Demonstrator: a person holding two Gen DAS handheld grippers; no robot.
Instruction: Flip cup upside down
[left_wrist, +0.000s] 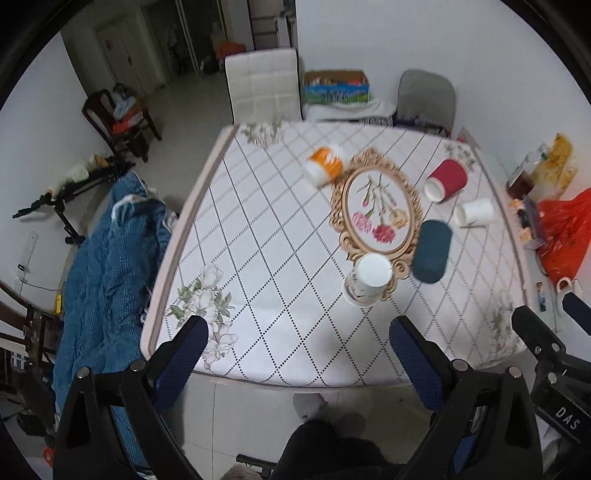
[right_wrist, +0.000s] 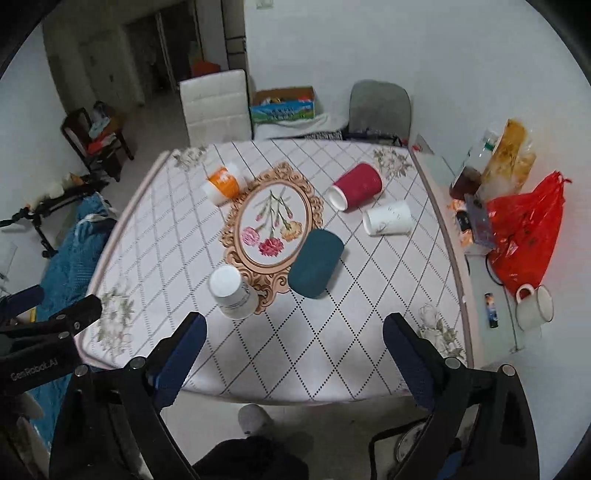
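Note:
Several paper cups are on the table with the patterned cloth (left_wrist: 280, 258). A white printed cup (left_wrist: 365, 278) (right_wrist: 232, 291) stands upside down near the front. A dark teal cup (left_wrist: 432, 251) (right_wrist: 316, 263), a red cup (left_wrist: 445, 180) (right_wrist: 355, 186), a small white cup (left_wrist: 474, 212) (right_wrist: 388, 218) and an orange cup (left_wrist: 324, 164) (right_wrist: 222, 184) lie on their sides. My left gripper (left_wrist: 299, 354) and right gripper (right_wrist: 295, 350) are open and empty, high above the table's front edge.
A red plastic bag (right_wrist: 528, 236), a white mug (right_wrist: 535, 306), a jar and snack bags sit on the glass strip at the right. Chairs (right_wrist: 216, 107) and a cardboard box stand behind the table. A blue quilt (left_wrist: 107, 273) lies at the left.

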